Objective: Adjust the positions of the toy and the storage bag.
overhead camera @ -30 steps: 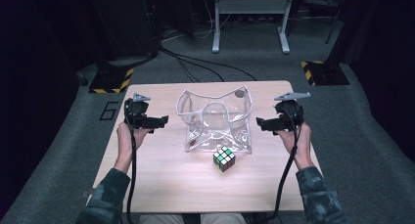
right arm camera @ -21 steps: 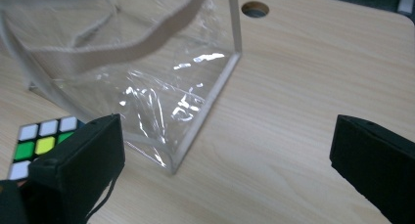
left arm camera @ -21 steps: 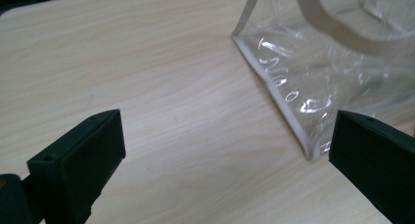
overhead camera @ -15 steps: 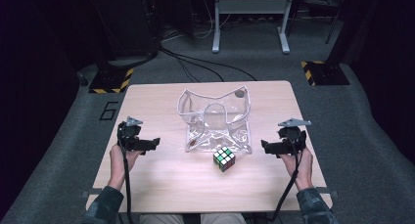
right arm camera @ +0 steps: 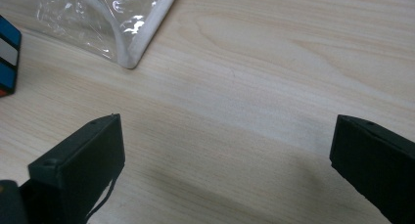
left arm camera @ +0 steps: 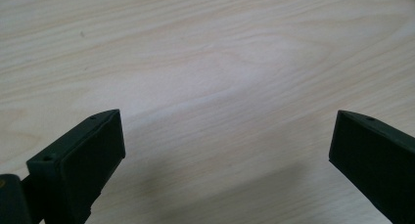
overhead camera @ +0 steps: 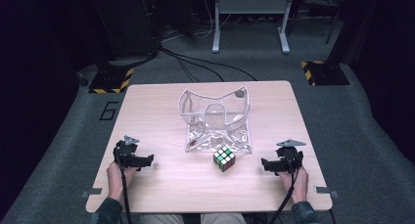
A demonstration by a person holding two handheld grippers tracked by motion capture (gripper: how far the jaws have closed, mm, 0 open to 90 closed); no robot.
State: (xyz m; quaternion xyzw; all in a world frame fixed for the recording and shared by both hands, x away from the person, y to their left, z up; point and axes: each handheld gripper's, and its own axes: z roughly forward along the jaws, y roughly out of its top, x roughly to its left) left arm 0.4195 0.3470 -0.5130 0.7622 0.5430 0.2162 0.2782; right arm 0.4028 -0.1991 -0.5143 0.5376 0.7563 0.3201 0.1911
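The cube (overhead camera: 224, 158) sits just in front of the clear bag (overhead camera: 215, 116), nearer the right hand-held gripper (overhead camera: 266, 164) (jaws wide apart) than the left hand-held gripper (overhead camera: 148, 160), also open.

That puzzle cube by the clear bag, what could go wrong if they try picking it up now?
The puzzle cube sits right against the clear bag, so an open tool closing on it might catch the floppy plastic too. The bag looks light and could slide or collapse if nudged. Both tools, left and right, sit apart from the cube near the table's front edge, so a reach might knock it away.
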